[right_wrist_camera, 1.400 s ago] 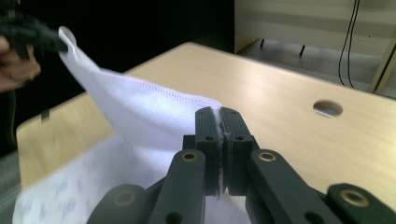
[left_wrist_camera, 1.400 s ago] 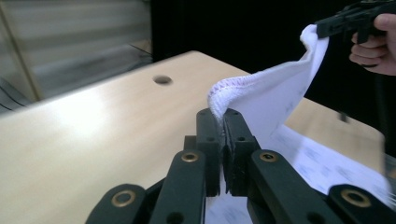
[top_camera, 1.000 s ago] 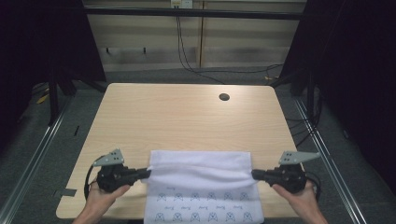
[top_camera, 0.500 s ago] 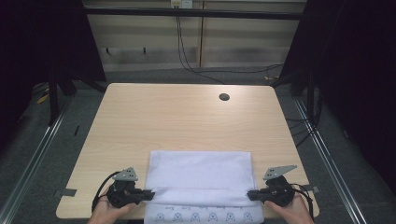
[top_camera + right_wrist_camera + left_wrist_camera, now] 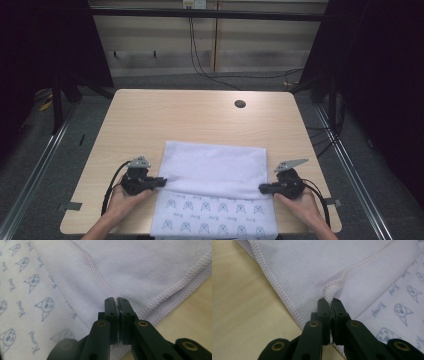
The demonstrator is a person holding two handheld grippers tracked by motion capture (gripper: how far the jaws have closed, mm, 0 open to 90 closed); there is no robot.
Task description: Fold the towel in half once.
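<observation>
From above, we see the towel [image 5: 215,195] on the table [image 5: 150,120] between left gripper [image 5: 161,181] and right gripper [image 5: 263,188]; a grommet hole [image 5: 240,104] lies beyond. Each gripper view shows us jaws clamped on a hem, tabletop beside them.

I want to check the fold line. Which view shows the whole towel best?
The high view: the towel shows whole, its plain half folded over the printed side, a claw at each end of the fold. The left gripper view and right gripper view show close-ups of the stitched hem in shut jaws.
</observation>
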